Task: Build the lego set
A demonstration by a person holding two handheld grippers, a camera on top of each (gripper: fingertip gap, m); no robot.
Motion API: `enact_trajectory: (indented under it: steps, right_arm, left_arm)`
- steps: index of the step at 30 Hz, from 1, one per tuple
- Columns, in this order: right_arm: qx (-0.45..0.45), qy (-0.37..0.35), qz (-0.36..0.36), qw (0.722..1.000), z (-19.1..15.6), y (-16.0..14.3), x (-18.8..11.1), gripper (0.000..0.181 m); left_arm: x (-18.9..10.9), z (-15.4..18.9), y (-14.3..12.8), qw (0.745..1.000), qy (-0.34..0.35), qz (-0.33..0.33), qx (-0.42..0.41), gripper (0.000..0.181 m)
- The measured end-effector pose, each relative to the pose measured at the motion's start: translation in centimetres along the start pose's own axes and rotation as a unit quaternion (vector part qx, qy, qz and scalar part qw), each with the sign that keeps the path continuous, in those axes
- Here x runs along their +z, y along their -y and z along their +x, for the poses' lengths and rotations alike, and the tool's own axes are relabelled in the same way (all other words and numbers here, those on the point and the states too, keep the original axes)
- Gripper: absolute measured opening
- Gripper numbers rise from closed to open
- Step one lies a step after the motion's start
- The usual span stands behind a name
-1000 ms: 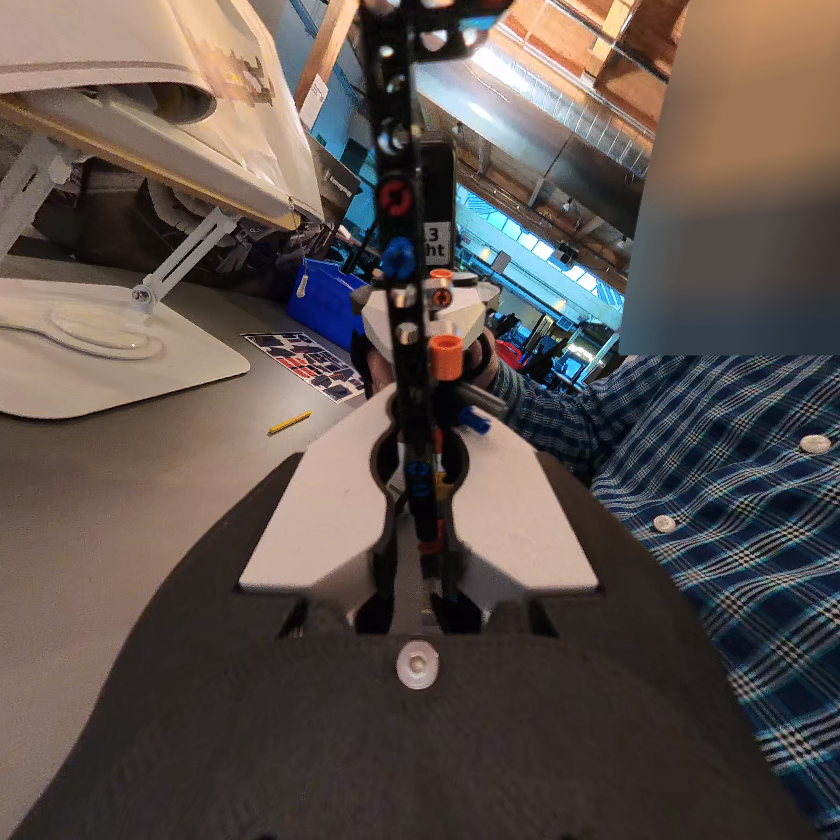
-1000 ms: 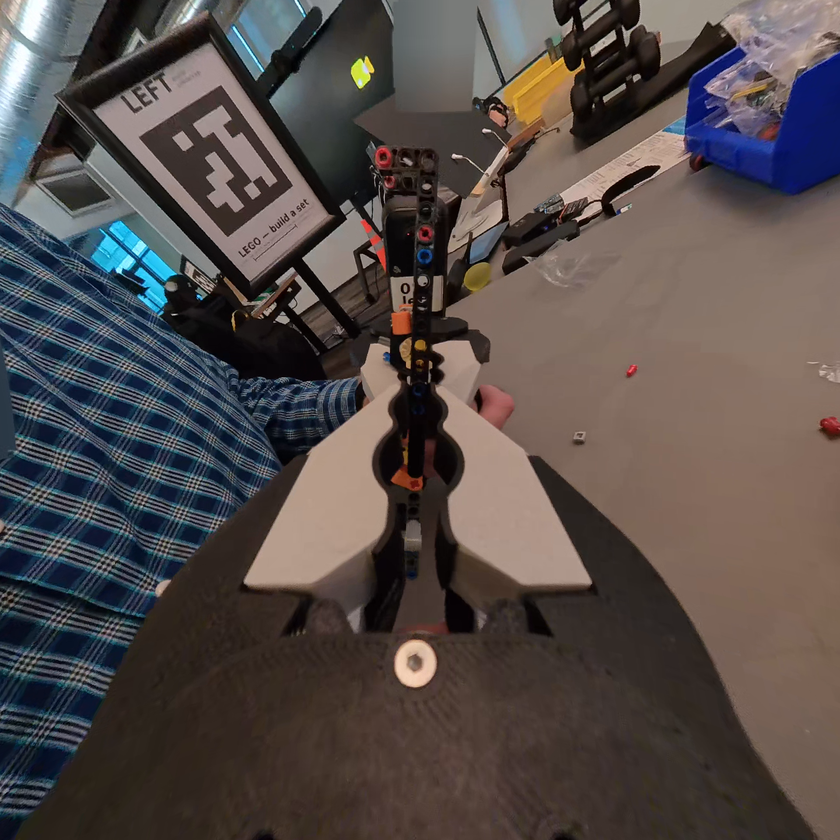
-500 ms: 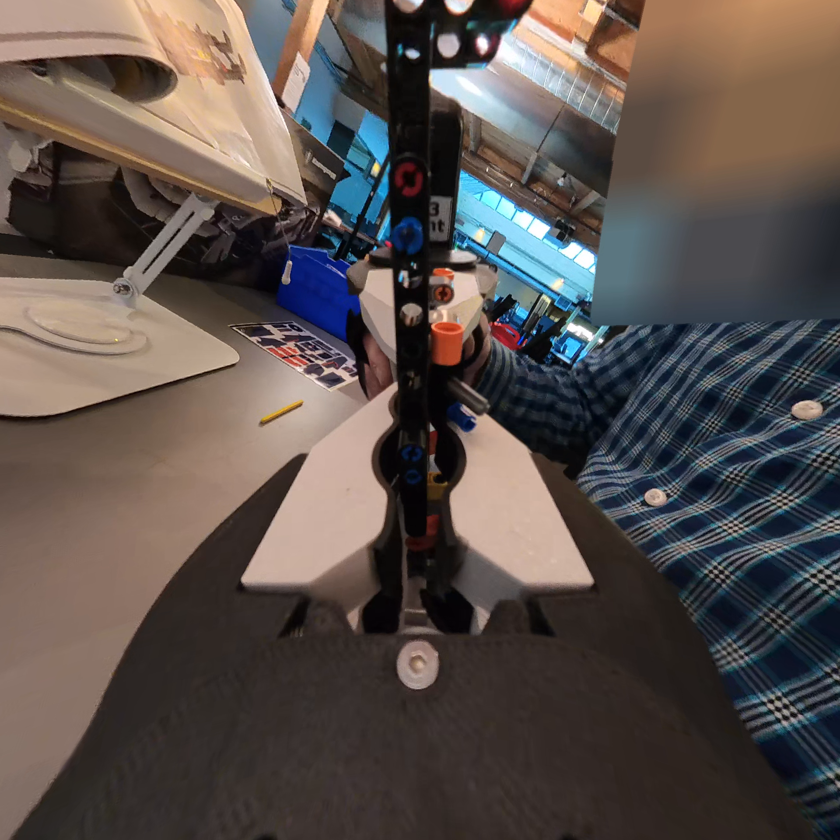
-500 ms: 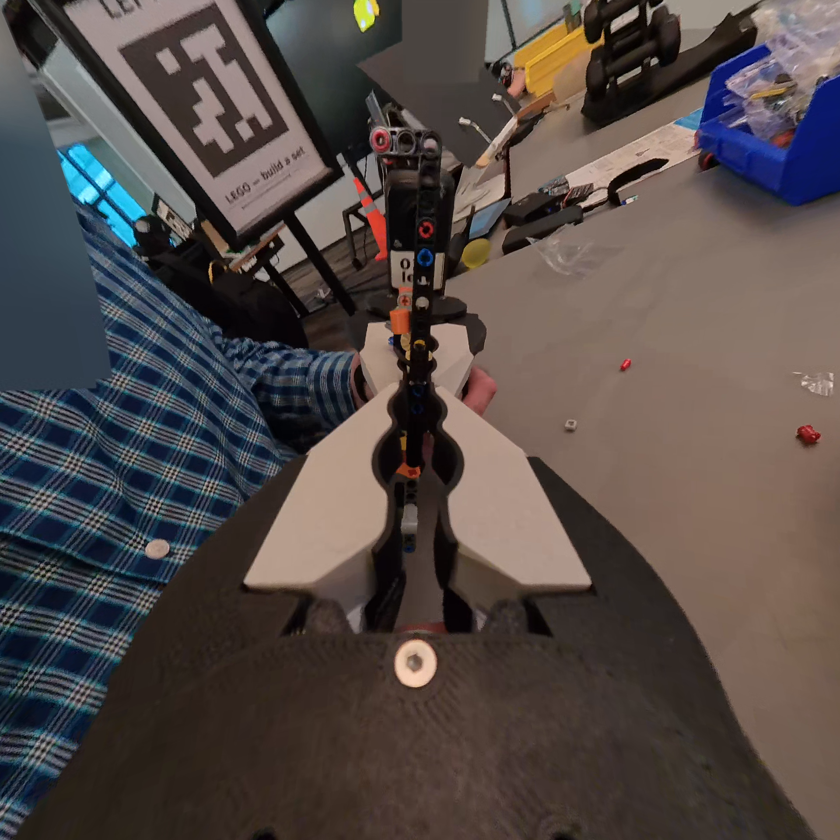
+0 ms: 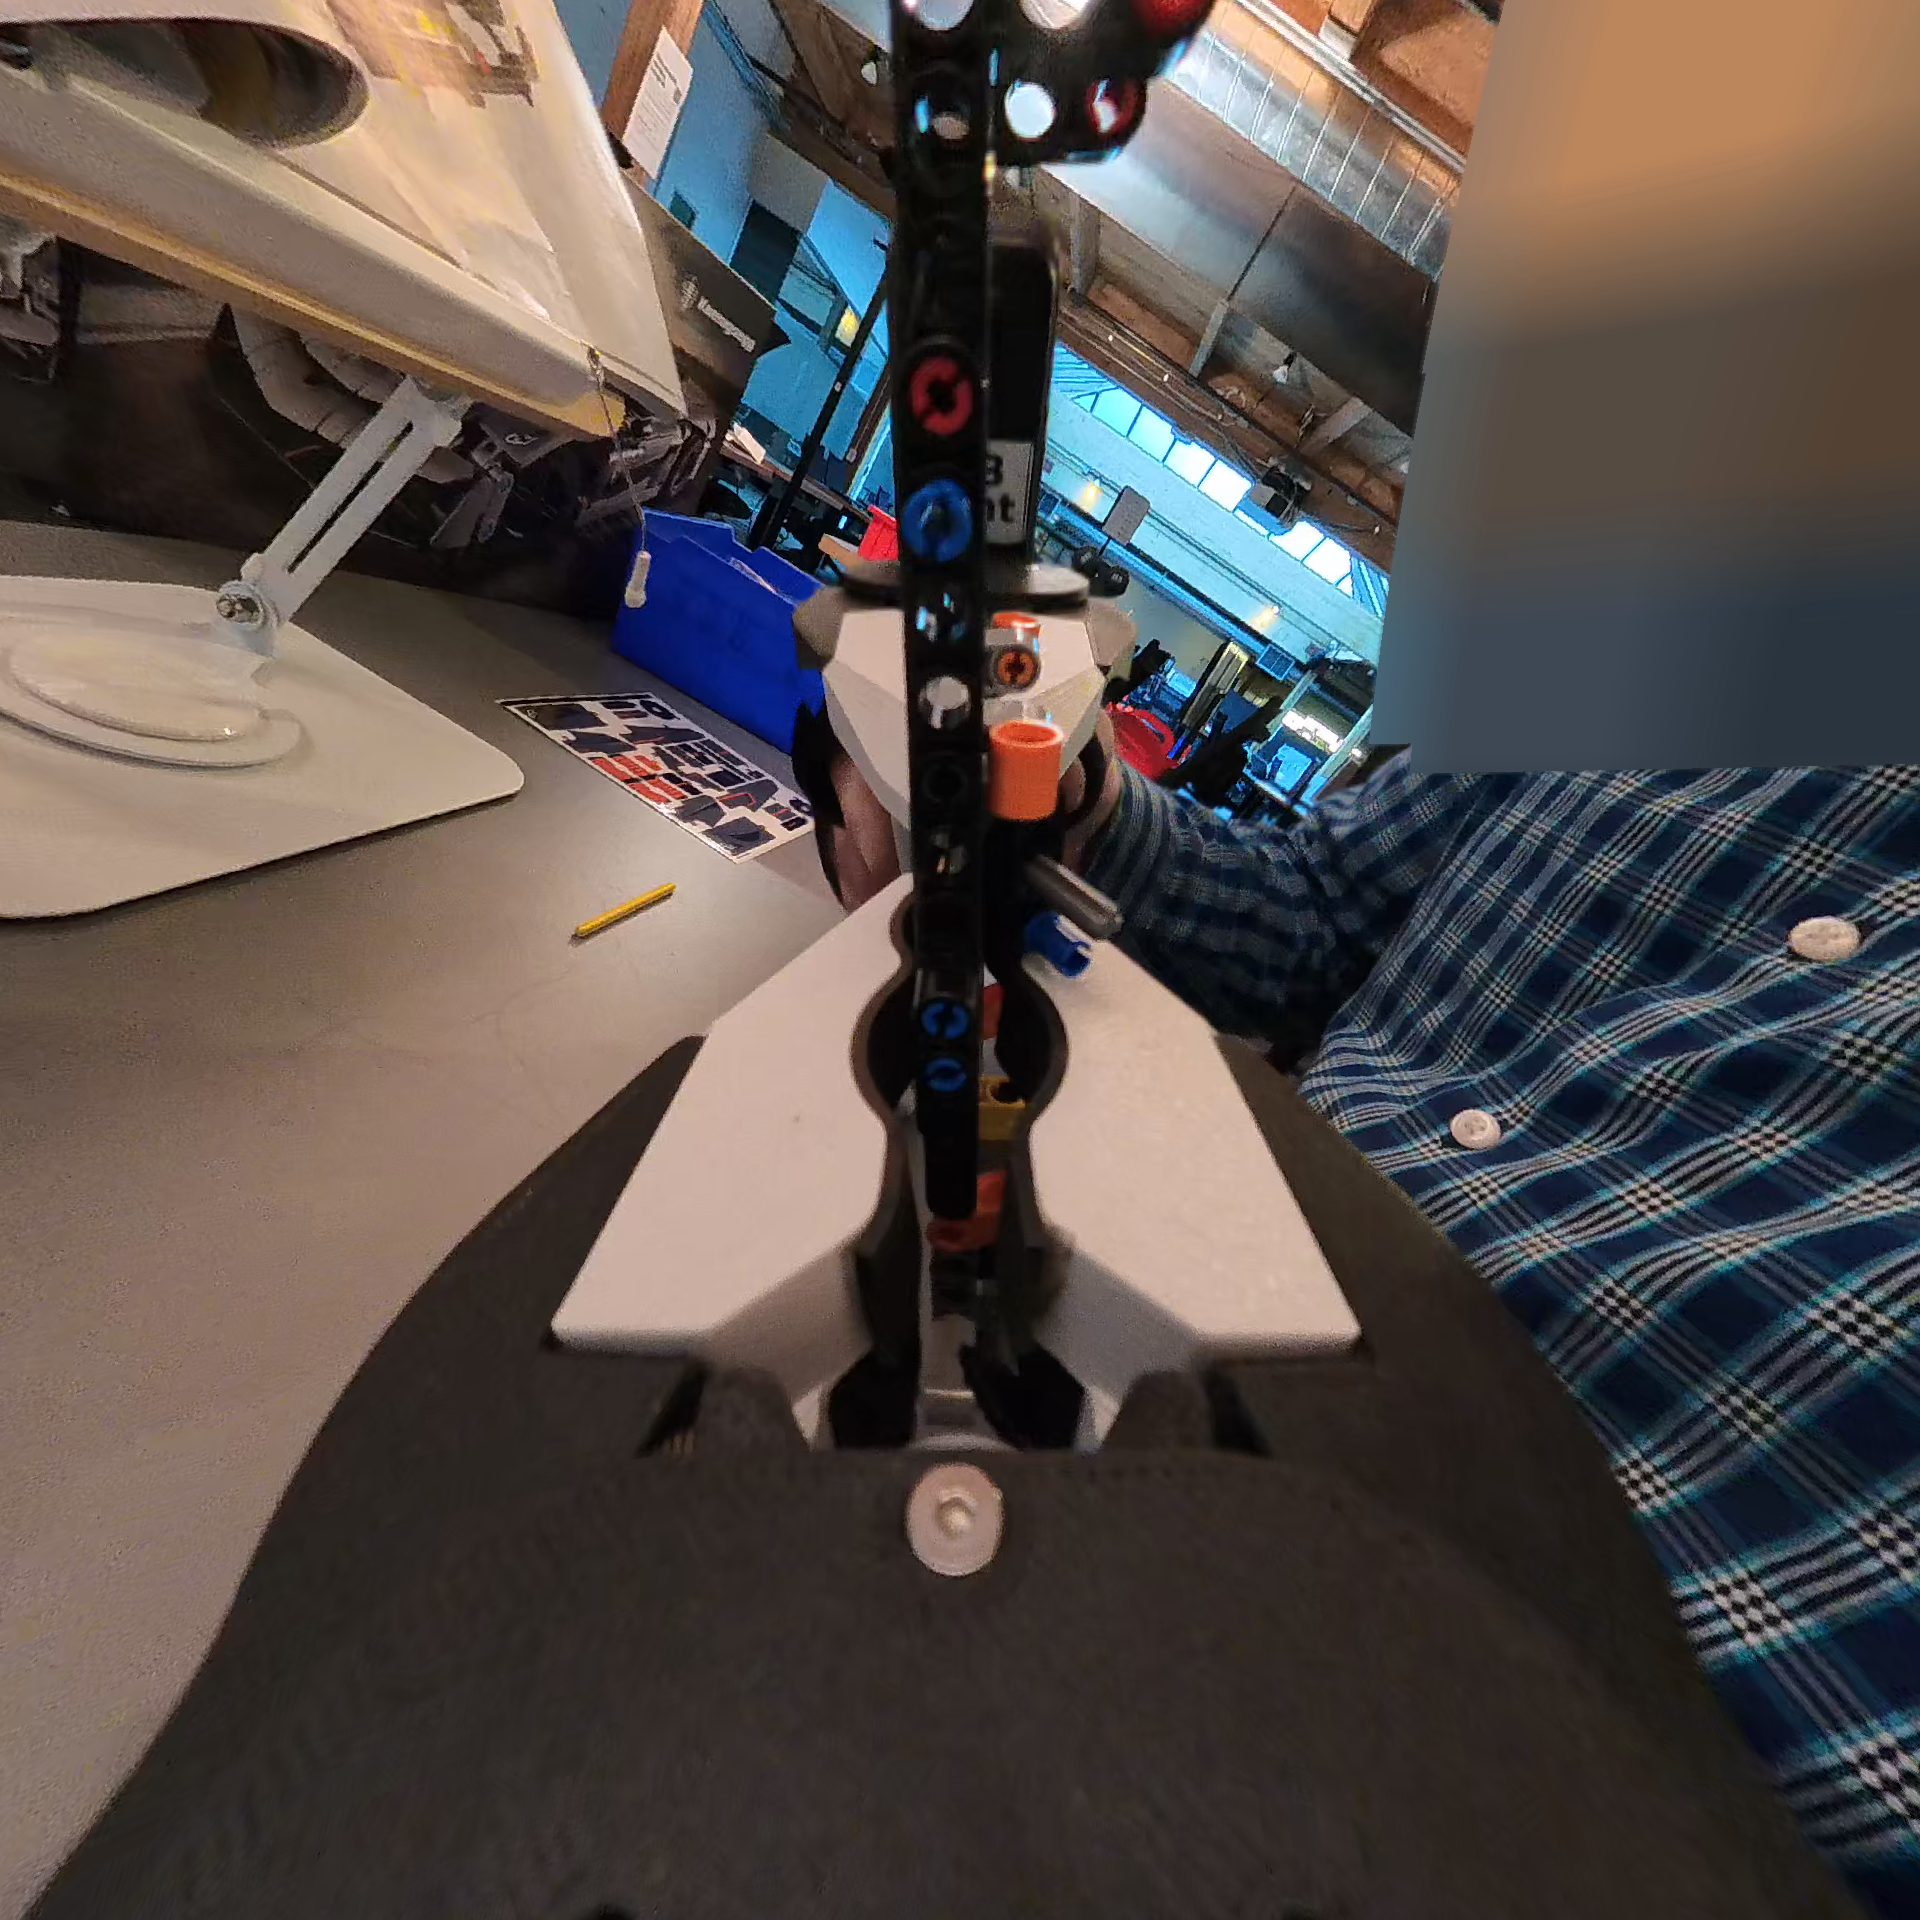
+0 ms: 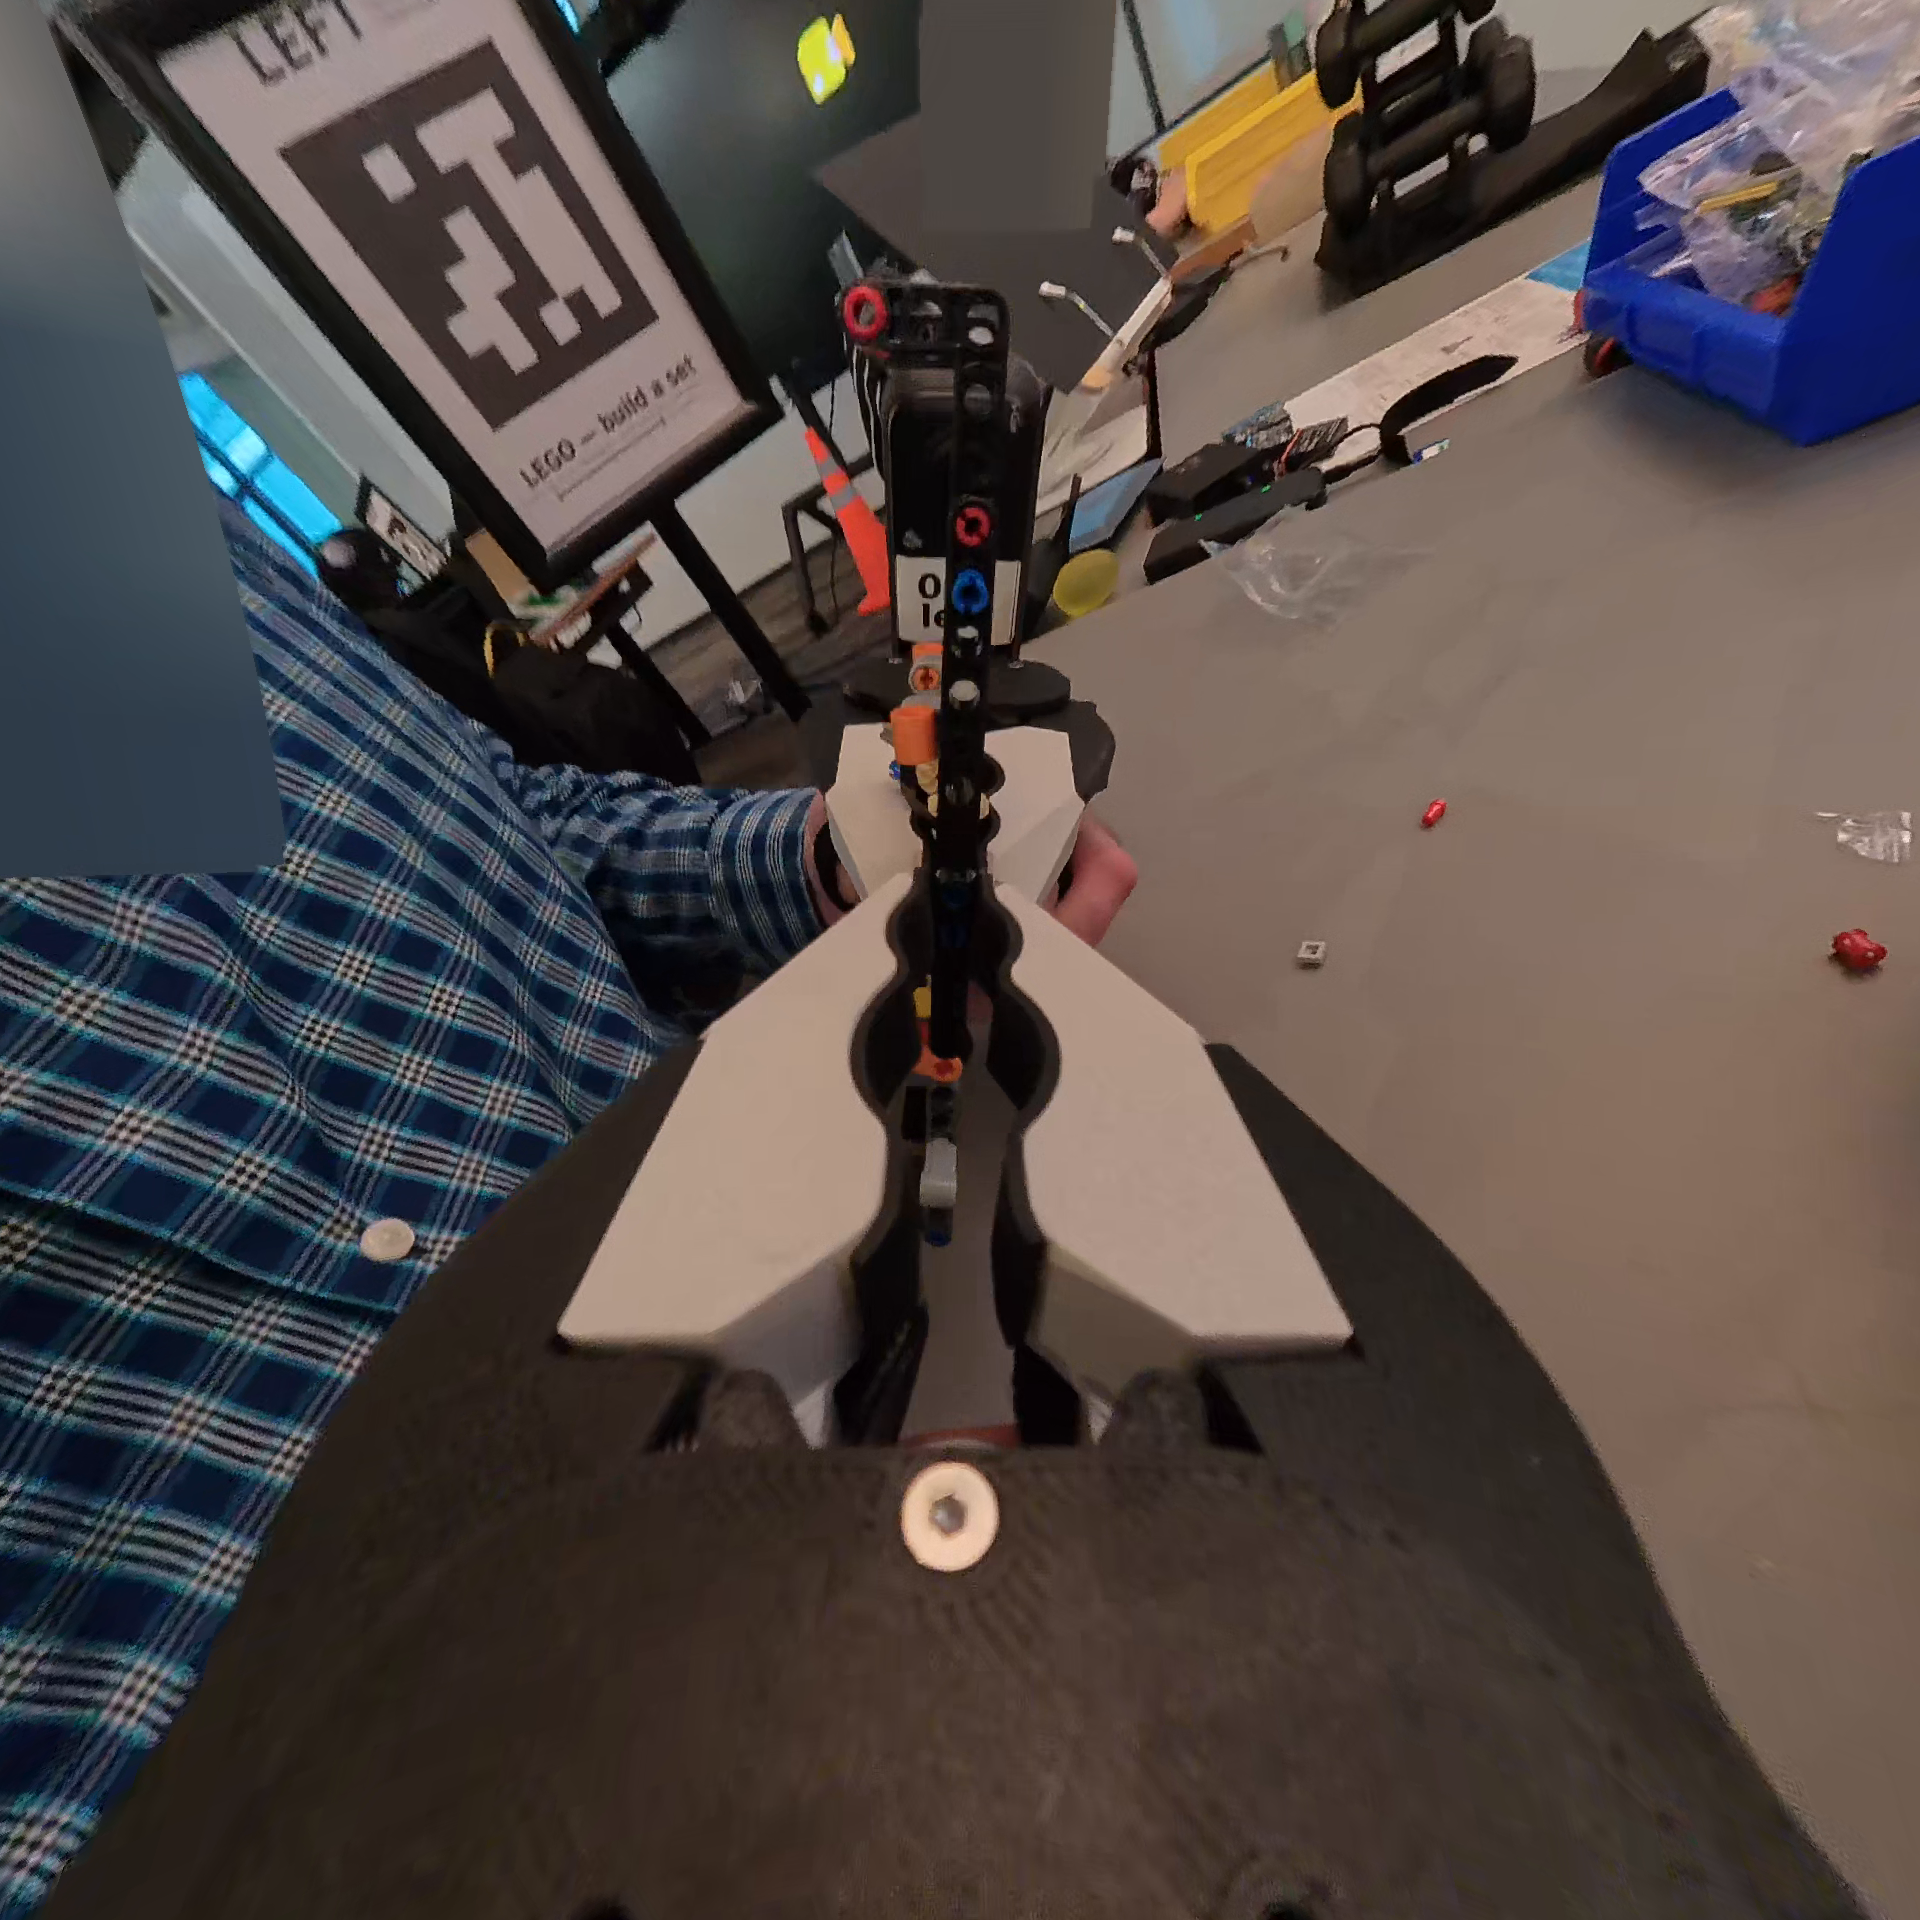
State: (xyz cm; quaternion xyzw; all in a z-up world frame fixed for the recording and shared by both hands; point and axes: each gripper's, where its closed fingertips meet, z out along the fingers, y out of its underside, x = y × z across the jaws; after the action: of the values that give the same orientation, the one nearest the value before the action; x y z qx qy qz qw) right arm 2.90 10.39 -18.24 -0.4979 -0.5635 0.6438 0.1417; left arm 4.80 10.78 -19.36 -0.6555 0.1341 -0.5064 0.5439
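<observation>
Lego build (image 5: 940, 582): long thin black beam with a row of holes, red and blue pins plugged into some, an orange bush (image 5: 1024, 769) and a grey axle (image 5: 1075, 896) sticking off one side, and a short cross piece with red rings at the far end (image 6: 925, 312). More small parts, yellow, orange and grey, sit on the near end between the pads.

Held in mid air over the grey surface (image 5: 260, 1091), between both tools at once. Left gripper (image 5: 951, 914) jaws clenched on the near end of the beam; the beam runs down the slot between the white pads and out past the tips. Right gripper (image 6: 951, 894) jaws also clamped on the beam, same way, from the opposite side. Each tool shows in the other's view just behind the beam, a hand (image 6: 1101, 883) wrapped around it.

Long axis runs straight along the fingers of each tool, edge-on to both cameras, and the cross-piece end sticks up above both tools.

Around: blue bin (image 6: 1766, 281) of bagged parts on the surface, sticker sheet (image 5: 665, 769), yellow stick (image 5: 623, 910), loose red bits (image 6: 1858, 948), a white stand (image 5: 208, 769) holding an open booklet, and a person in a blue plaid shirt (image 5: 1610, 1091).
</observation>
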Motion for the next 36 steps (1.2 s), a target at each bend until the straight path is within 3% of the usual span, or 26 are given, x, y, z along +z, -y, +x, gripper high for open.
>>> enact_trajectory:
  steps: [5,11,18,24,27,36]
  right_arm:
    - [0.015,-0.02,0.044,0.999,0.5,0.6,-0.4,0.007]
    - [0.032,-0.019,-0.005,0.999,1.0,-2.4,0.4,0.011]
    - [0.045,-0.019,0.011,0.999,1.4,-2.3,0.7,0.005]
    - [0.068,-0.016,0.047,0.996,1.8,-1.4,0.0,0.004]
    - [0.07,-0.011,0.042,0.997,1.7,-1.7,-0.1,0.004]
    - [0.067,-0.007,0.041,0.997,1.4,-1.9,0.3,0.004]
  left_arm:
    - [-0.5,-0.7,1.1,1.0,0.011,0.017,-0.022,0.006]
    - [-0.5,-1.6,0.7,0.998,0.024,0.029,-0.046,0.007]
    - [-0.6,-1.7,0.9,0.997,0.025,0.051,-0.06,0.006]
    - [-1.0,-1.7,0.3,0.997,0.019,0.039,-0.069,0.014]
    - [-0.9,-1.7,0.0,0.997,0.023,0.033,-0.06,0.006]
    - [-1.0,-1.4,-0.4,0.999,0.019,0.012,-0.032,0.006]
